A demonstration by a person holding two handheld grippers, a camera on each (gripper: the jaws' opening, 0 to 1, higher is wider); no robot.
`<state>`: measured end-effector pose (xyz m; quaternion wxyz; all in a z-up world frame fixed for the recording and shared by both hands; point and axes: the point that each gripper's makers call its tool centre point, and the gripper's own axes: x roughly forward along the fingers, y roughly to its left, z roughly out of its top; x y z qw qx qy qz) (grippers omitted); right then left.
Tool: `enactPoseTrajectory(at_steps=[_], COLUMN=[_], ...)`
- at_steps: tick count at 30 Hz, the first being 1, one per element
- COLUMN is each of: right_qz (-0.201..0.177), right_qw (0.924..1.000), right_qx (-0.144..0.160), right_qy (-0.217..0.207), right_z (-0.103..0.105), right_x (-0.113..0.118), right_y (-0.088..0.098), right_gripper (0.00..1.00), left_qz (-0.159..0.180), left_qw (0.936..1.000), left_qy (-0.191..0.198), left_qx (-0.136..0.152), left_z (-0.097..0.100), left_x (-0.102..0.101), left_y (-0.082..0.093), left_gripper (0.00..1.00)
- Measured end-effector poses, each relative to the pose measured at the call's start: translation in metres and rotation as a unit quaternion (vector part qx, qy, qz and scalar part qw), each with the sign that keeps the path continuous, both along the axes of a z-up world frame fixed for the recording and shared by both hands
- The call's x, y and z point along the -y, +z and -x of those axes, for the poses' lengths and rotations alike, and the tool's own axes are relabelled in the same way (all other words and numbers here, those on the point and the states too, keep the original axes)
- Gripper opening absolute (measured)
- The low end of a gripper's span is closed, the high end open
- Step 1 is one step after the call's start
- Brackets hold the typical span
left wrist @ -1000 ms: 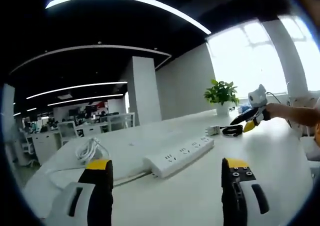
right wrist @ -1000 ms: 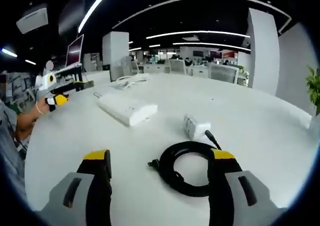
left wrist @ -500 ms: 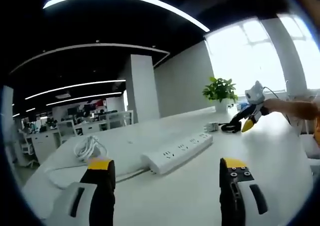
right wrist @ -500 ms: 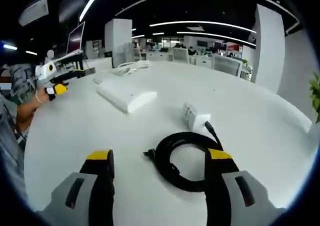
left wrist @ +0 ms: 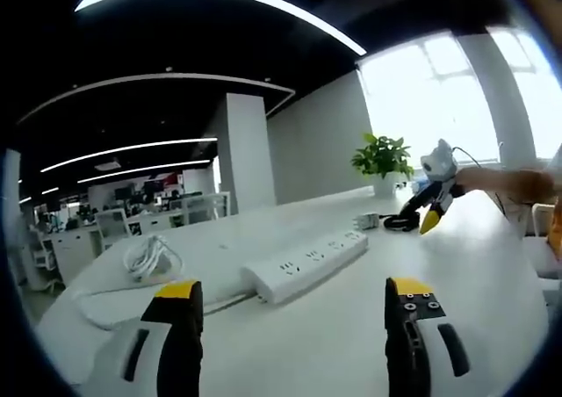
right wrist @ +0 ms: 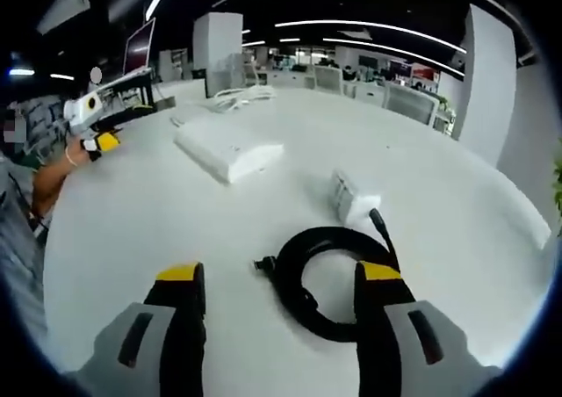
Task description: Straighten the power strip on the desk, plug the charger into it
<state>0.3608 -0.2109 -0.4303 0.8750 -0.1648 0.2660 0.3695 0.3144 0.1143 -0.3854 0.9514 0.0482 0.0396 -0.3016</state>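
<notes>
Desk [left wrist: 351, 344], white and broad, carries the task's items in an open-plan office. In the left gripper view, the left gripper [left wrist: 294, 305] hovers low over the surface with its yellow-tipped jaws spread wide and nothing between them. Ahead of it lies the white power strip [left wrist: 307, 263], resting flat and running diagonally away toward the upper right, its sockets facing up. A white cord [left wrist: 147, 258] sits in a loose bundle to the strip's left, well apart from the jaws. Farther along the desk, the right gripper [left wrist: 428, 211] reaches in from the right, held by a person's hand [left wrist: 518, 184], its tips lowered just over the coiled black cable [left wrist: 399, 222] beside the small white charger [left wrist: 369, 220]. A potted plant [left wrist: 383, 164] stands behind them near the bright window. In the right gripper view, the right gripper [right wrist: 279, 285] hangs with its jaws parted and empty, the black cable [right wrist: 327, 274] coiled on the desk [right wrist: 140, 212] directly between and just beyond the tips. The charger [right wrist: 352, 197] lies just past the coil, joined to it by the cable's end. The power strip [right wrist: 226, 148] rests beyond, apart from the charger, with the white cord [right wrist: 235, 97] farther back. The left gripper [right wrist: 92, 120] appears at the far left edge.
</notes>
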Motion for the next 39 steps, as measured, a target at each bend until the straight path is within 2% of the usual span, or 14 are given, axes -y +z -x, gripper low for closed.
enactPoseTrajectory(at_steps=[5,8,14,17,18,20,24,31,33,37,39], right_qz=[0.009,0.009,0.008,0.033,0.045,0.074,0.124,0.168,0.184,0.225,0.232], right_qw=[0.9999,0.9999,0.9992,0.9974,0.996,0.9937,0.9862,0.9748,0.9696,0.9574,0.9551], right_qx=[-0.007,-0.012,-0.038,-0.058,-0.073,-0.074,-0.094,-0.127,-0.134,-0.129,-0.132], right_qy=[0.007,0.006,0.01,0.026,0.026,0.041,0.056,0.074,0.09,0.127,0.129], right_z=[0.001,0.001,0.003,0.005,0.009,0.007,0.013,0.018,0.02,0.017,0.016], right_x=[0.0,0.001,0.004,0.007,0.011,0.013,0.016,0.012,0.012,0.013,0.011], right_y=[-0.001,-0.001,-0.002,-0.003,-0.005,-0.003,-0.005,-0.009,-0.01,-0.01,-0.01], right_gripper=[0.56,0.55,0.43,0.4,0.39,0.38,0.29,0.23,0.2,0.11,0.11], left_qz=[-0.001,0.0,-0.007,-0.012,-0.012,-0.01,-0.013,-0.015,-0.017,-0.014,-0.016], left_qw=[1.0,1.0,0.9999,0.9999,0.9999,0.9999,0.9999,0.9998,0.9998,0.9997,0.9996], left_qy=[-0.001,-0.001,-0.007,-0.008,-0.008,-0.01,-0.009,-0.013,-0.014,-0.02,-0.023], left_qx=[0.001,0.0,0.001,-0.001,-0.001,-0.001,0.0,-0.006,-0.003,-0.006,-0.006], left_z=[0.0,0.001,0.003,0.003,0.004,0.004,0.005,0.007,0.007,0.009,0.01], left_x=[0.0,0.0,0.003,0.003,0.003,0.003,0.002,0.003,0.003,0.004,0.005], left_y=[0.001,0.001,-0.002,-0.004,-0.004,-0.004,-0.005,-0.008,-0.007,-0.008,-0.008], left_gripper=[0.87,0.87,0.86,0.86,0.86,0.86,0.86,0.86,0.86,0.85,0.85])
